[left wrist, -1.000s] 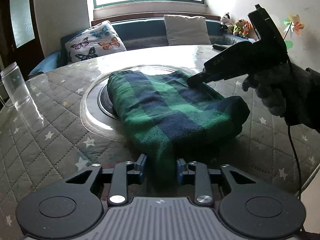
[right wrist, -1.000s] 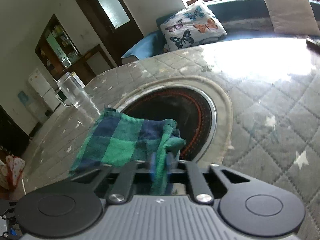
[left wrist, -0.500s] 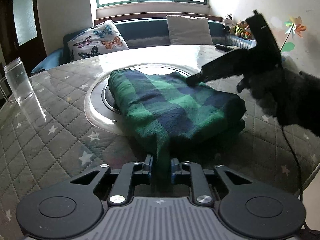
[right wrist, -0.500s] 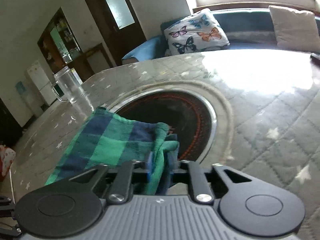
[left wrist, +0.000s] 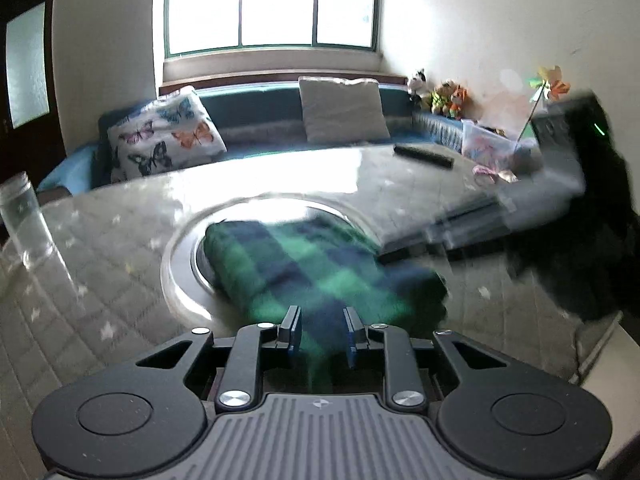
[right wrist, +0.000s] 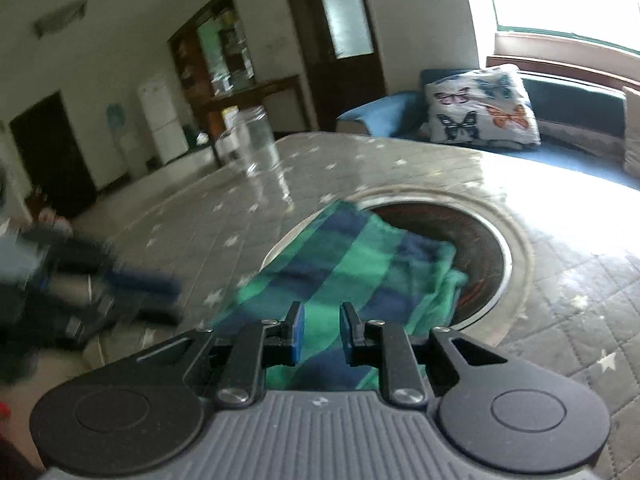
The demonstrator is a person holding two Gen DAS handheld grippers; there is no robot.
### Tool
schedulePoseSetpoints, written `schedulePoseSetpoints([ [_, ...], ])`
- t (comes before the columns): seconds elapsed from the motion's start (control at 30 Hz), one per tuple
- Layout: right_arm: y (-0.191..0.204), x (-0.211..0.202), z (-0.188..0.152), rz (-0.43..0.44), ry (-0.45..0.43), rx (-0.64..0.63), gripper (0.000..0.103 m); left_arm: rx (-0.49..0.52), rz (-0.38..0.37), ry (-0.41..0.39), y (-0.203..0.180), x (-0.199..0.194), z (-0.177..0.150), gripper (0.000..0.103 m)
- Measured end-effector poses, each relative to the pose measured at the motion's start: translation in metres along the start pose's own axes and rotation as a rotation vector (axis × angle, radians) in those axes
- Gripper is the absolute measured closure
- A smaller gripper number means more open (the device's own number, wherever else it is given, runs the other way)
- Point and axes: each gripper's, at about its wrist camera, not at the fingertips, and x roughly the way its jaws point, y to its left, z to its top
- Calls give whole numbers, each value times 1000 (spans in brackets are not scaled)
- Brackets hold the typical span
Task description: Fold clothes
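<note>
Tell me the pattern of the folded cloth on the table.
Green and dark blue checks; the cloth shows best in the right wrist view.

Window [left wrist: 272, 4] glare, fisheye bending, possibly motion-blurred edges

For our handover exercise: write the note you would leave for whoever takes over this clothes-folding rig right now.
Left tool: jaws apart, pads not pressing on anything.
Right tool: jaws apart, holding nothing.
Plaid cloth: lies on the quilted table, partly over its round inset.
Done: the cloth looks folded into a compact stack.
Left: probably tidy the ruffled edge over the inset; no other garment is in view.
</note>
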Motion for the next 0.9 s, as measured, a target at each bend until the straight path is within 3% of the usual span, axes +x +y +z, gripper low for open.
schedulePoseSetpoints([
  [0.23,12,11,-25,-81,80,-103,84,21,-33,69,4,45,-6,79],
  [0.43,6,22,-43,-96,103,-68,84,10,-41,119,8,66,-25,79],
  [0.57,4,19,-38,-90,114,-59,83,3,-64,118,14,64,-19,79],
  [0.7,-4,15,-23,-56,99,-23,81,-26,-82,58,26,55,2,79],
  [0.9,-19,34,4,-87,53,-5,80,-37,-40,47,49,85,31,79],
])
